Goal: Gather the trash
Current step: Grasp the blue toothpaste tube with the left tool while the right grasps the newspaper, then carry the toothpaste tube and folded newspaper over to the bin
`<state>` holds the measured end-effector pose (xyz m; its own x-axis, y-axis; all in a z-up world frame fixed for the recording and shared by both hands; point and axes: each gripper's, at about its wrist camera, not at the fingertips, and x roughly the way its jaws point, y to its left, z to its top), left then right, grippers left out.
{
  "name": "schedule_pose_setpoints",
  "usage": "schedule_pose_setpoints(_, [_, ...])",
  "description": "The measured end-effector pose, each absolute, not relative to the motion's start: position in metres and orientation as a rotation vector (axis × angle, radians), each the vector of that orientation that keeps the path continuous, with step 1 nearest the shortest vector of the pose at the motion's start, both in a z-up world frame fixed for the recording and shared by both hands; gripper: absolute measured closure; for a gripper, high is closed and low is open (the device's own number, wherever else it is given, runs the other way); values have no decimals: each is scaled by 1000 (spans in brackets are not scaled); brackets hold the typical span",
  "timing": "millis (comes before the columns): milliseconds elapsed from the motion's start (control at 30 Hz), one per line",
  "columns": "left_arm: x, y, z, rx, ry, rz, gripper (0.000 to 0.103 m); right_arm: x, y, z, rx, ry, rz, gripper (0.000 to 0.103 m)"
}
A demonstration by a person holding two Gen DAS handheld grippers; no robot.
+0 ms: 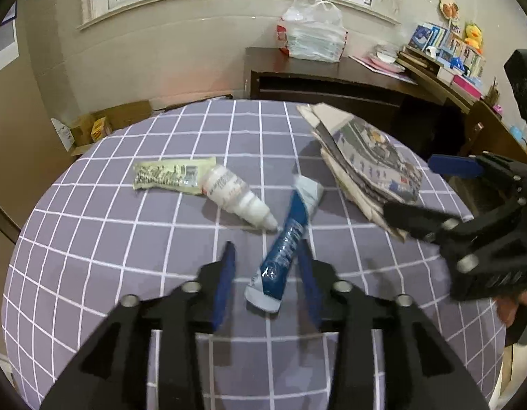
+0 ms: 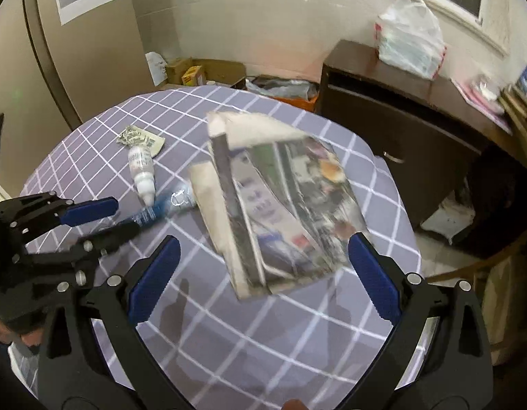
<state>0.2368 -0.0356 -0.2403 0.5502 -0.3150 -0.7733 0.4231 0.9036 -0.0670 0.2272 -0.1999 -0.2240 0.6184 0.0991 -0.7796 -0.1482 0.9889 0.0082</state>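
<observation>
A blue toothpaste tube (image 1: 283, 249) lies on the checked table (image 1: 92, 239), its lower end between the fingers of my left gripper (image 1: 266, 244). The right pad is close against the tube and the left pad stands apart from it, so the jaws are open. A white bottle (image 1: 236, 198) and a crumpled pale wrapper (image 1: 171, 176) lie just beyond. My right gripper (image 2: 262, 239) is wide open around the near end of a folded newspaper stack (image 2: 280, 198). In the right wrist view, the left gripper (image 2: 126, 215) shows at the left by the tube (image 2: 154, 212).
A dark wooden cabinet (image 1: 331, 82) stands behind the table with a full plastic bag (image 1: 314, 34) on top. Cardboard boxes (image 1: 102, 123) sit on the floor at the back left. A shelf with books and a yellow duck toy (image 1: 473, 34) is at the far right.
</observation>
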Motion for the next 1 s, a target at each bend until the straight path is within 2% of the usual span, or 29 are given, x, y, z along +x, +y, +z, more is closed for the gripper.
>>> schedule_pose_setpoints(33, [238,-36,-240,130,887,-443,68,229,-194,-225,-75,884,137,6])
schedule_pose_setpoints(333, [241,-20,-248,102,893,-431,66,251,-164,-251,-275,840,16,7])
schedule_pose_setpoints(400, [243,-21,-248,105,894,-429,65,251,-160,-250,-309,814,-9,10])
schedule_pose_setpoints(467, [247,-27,-247,120,893,-443,64,254,-160,-251,-329,807,-31,29])
schedule_pose_setpoints(500, [248,-30,-246,131,890,-454,62,257,-163,-251,-317,817,-21,31])
schedule_pose_setpoints(567, [248,-41,-247,165,889,-478,61,258,-166,-251,-307,825,-6,55])
schedule_pose_setpoints(600, [249,-47,-249,189,895,-489,61,258,-167,-250,-310,827,-4,60])
schedule_pose_setpoints(633, [248,-52,-250,217,887,-490,64,258,-169,-250,-317,830,-7,72])
schedule_pose_setpoints(667, [247,-56,-250,235,884,-490,71,256,-173,-248,-316,829,-5,75])
schedule_pose_setpoints(700, [246,-59,-249,250,883,-502,89,255,-174,-246,-304,826,4,78])
schedule_pose_setpoints(867, [238,-63,-245,231,896,-540,95,239,-207,-219,-165,788,64,88])
schedule_pose_setpoints(1000, [228,-57,-241,173,892,-535,96,225,-231,-198,-75,764,107,90])
